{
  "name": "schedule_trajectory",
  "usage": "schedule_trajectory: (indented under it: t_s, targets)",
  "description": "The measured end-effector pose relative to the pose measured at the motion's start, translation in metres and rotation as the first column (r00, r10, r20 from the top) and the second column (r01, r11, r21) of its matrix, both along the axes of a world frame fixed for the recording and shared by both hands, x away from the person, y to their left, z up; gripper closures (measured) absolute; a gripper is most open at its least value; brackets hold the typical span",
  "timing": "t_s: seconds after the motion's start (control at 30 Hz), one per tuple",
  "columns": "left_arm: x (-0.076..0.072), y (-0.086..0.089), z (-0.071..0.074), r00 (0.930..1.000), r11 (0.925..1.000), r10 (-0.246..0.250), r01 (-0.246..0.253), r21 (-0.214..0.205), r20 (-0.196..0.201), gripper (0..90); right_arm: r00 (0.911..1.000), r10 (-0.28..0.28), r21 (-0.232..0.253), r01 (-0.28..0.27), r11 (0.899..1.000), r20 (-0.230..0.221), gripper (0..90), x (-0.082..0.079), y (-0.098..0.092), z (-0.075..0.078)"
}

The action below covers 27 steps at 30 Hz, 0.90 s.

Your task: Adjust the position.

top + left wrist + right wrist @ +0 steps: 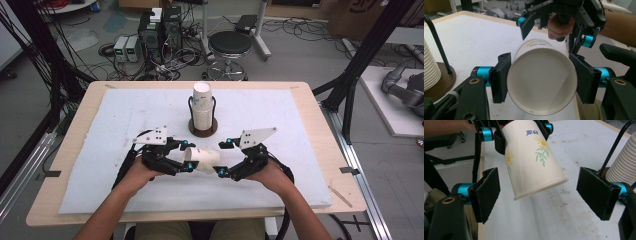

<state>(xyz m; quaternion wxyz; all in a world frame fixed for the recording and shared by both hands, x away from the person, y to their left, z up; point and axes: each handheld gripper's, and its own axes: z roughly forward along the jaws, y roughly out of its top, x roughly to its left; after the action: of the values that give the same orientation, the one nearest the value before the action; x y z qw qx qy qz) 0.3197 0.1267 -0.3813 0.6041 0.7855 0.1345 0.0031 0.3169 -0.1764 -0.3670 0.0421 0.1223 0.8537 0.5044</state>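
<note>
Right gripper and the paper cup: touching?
Apart. In the right gripper view the right gripper stands open, with table showing between each pad and the paper cup, which the left gripper clamps near its rim.

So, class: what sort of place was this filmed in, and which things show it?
Probably a lab or workshop: computer towers stand amid loose cables on the floor, beside a rolling stool and black metal framing.

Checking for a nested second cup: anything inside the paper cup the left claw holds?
Nothing visible inside the paper cup: the left gripper view looks into its mouth and shows bare white wall. Its bottom is too washed out to judge. The left claw grips it near the rim.
</note>
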Motion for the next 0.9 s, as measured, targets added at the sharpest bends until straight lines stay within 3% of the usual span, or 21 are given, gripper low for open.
schedule_trajectory:
  t_s: [0.17, 0.47, 0.67, 0.9]
  targets:
    - [-0.003, 0.002, -0.004, 0.9999, 0.9994, -0.002, 0.003, -0.034, 0.014, 37.2, 0.9998, -0.016, 0.06, 0.016, 0.998, 0.006, 19.5, -0.003, -0.003, -0.01]
    - [-0.006, 0.008, -0.008, 0.9993, 0.9956, -0.006, 0.01, -0.093, 0.037, 37.2, 0.9991, -0.007, 0.143, 0.013, 0.99, -0.041, 19.5, -0.007, -0.009, -0.03]
    - [-0.01, 0.007, -0.009, 0.9984, 0.9906, -0.031, 0.037, -0.132, 0.047, 37.2, 0.9988, 0.016, 0.149, -0.009, 0.989, -0.046, 19.5, -0.008, -0.008, -0.034]
    - [-0.013, 0.004, -0.007, 0.9957, 0.9867, -0.071, 0.079, -0.142, 0.06, 37.2, 0.9966, 0.063, 0.171, -0.053, 0.984, -0.054, 19.6, -0.007, -0.004, -0.036]
